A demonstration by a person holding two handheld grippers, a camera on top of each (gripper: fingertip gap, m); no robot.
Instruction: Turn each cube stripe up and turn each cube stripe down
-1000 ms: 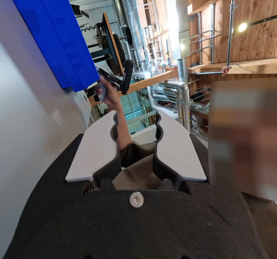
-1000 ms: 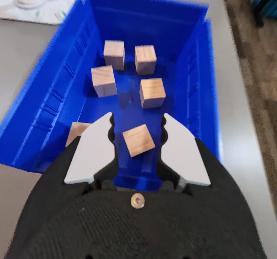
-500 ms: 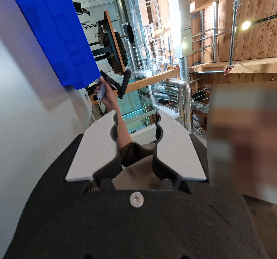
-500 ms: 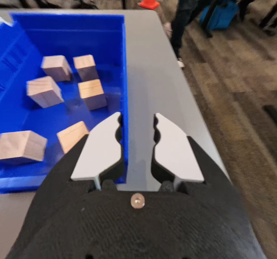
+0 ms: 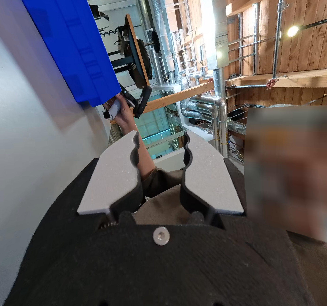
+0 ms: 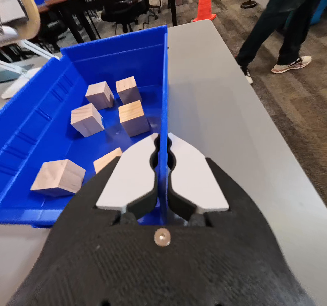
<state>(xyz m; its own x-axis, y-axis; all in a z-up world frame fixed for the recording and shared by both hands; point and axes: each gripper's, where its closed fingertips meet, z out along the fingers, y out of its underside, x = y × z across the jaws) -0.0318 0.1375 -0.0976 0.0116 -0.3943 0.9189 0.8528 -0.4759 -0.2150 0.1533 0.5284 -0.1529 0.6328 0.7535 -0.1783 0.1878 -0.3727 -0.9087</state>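
A blue bin (image 6: 113, 56) on the grey table (image 6: 212, 102) holds several plain wooden cubes, among them ones at the back (image 6: 100, 94), the middle (image 6: 132, 116) and the near left (image 6: 58, 177). No stripe shows on any cube. My right gripper (image 6: 163, 136) is shut on the bin's right wall (image 6: 163, 102), one finger inside and one outside. My left gripper (image 5: 160, 135) is open and empty, turned sideways, off to the side of the bin (image 5: 67, 31). In the left wrist view a hand holds the right gripper (image 5: 134, 99) at the bin's corner.
The table's right edge runs close to the bin, with carpet floor beyond. A person's legs (image 6: 276, 37) pass on the right and an orange cone (image 6: 204, 1) stands behind. A white stand (image 6: 21, 77) sits left of the bin. Desks and chairs stand farther back.
My right gripper swung from above the cubes to the bin's right wall and shut on it. My left gripper stayed open and barely moved.
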